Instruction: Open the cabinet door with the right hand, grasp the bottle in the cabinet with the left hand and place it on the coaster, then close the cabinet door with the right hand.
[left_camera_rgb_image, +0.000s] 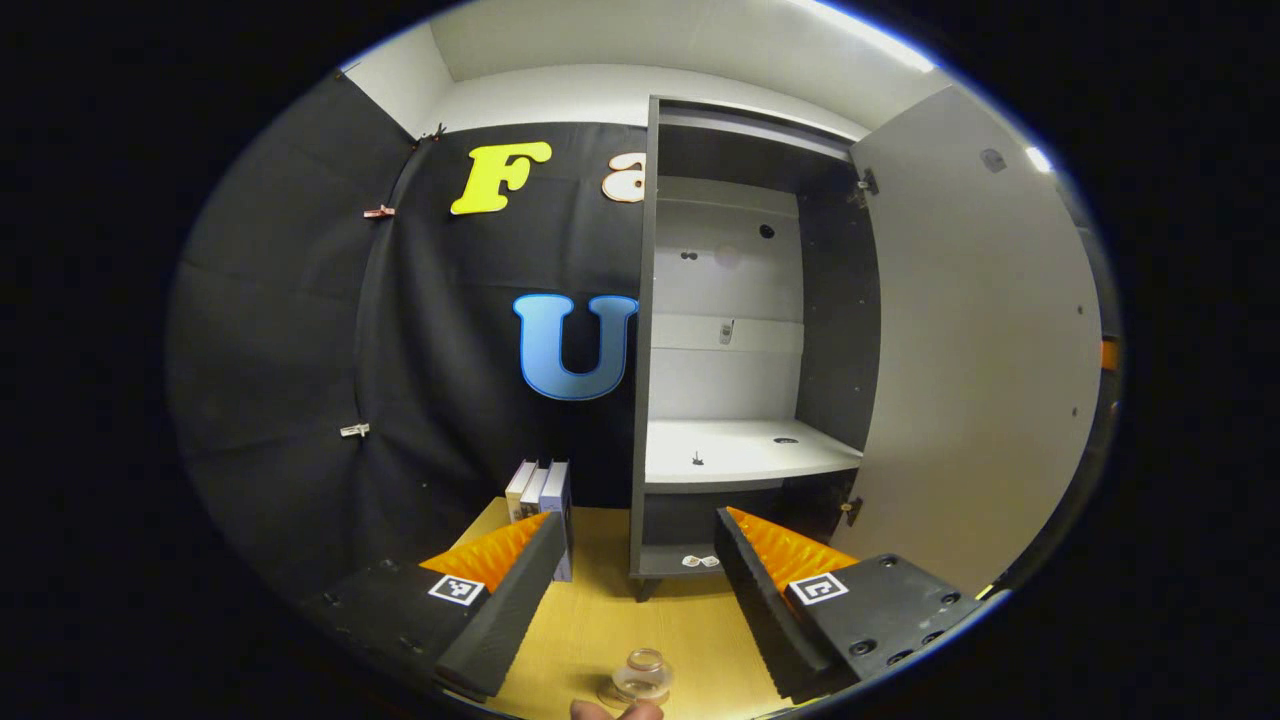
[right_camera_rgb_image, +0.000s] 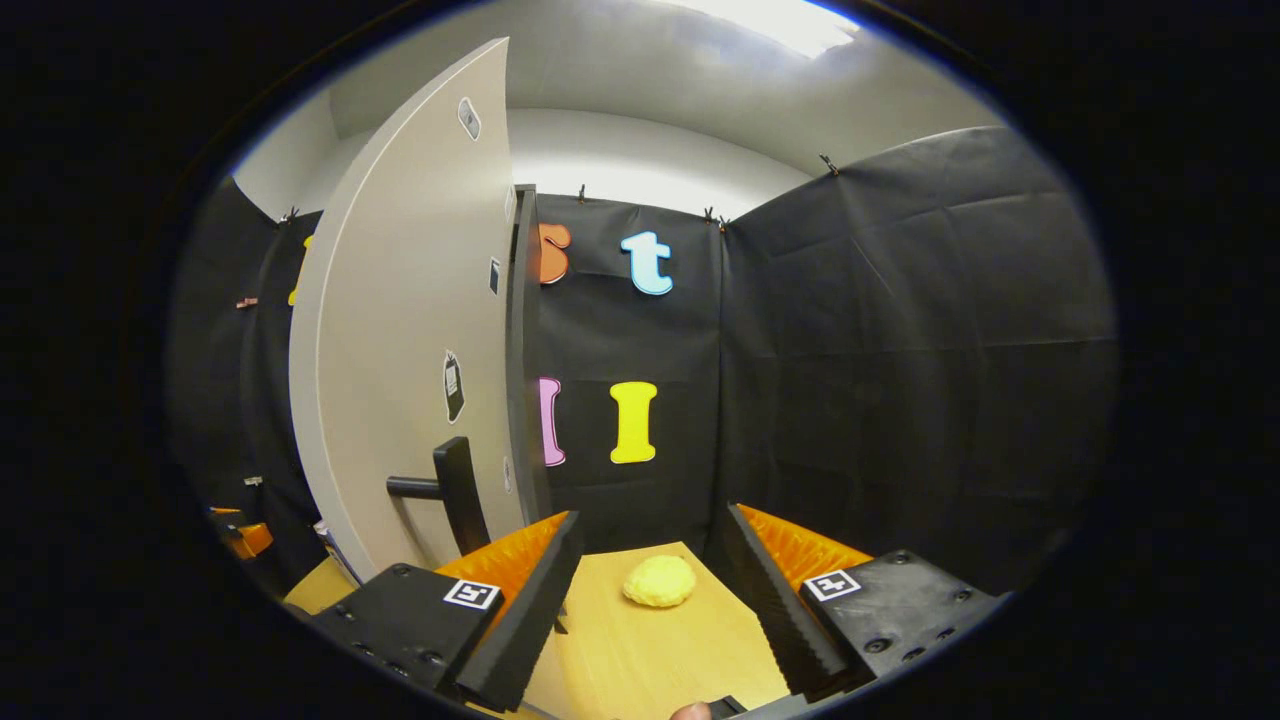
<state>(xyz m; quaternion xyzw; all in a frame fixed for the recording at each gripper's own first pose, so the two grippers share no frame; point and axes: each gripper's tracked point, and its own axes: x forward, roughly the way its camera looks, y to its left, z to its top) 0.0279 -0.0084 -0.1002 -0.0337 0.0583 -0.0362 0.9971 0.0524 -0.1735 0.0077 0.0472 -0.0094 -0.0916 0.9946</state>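
A small clear bottle (left_camera_rgb_image: 641, 673) stands upright on the wooden table (left_camera_rgb_image: 610, 615), low in the left gripper view, on what looks like a coaster (left_camera_rgb_image: 608, 695). My left gripper (left_camera_rgb_image: 638, 520) is open above and behind the bottle, with nothing between its fingers. Beyond it the cabinet (left_camera_rgb_image: 740, 300) stands open, its white shelf (left_camera_rgb_image: 740, 450) bare and its door (left_camera_rgb_image: 970, 350) swung out to the right. In the right gripper view the door (right_camera_rgb_image: 400, 330) stands to the left with its black handle (right_camera_rgb_image: 450, 490) just left of my open right gripper (right_camera_rgb_image: 652, 515), which is not touching it.
Three books (left_camera_rgb_image: 540, 495) stand on the table left of the cabinet. A yellow sponge-like lump (right_camera_rgb_image: 660, 581) lies on the table between the right gripper's fingers, farther off. A fingertip (left_camera_rgb_image: 610, 710) shows by the bottle. The other gripper's orange part (right_camera_rgb_image: 240, 538) peeks past the door.
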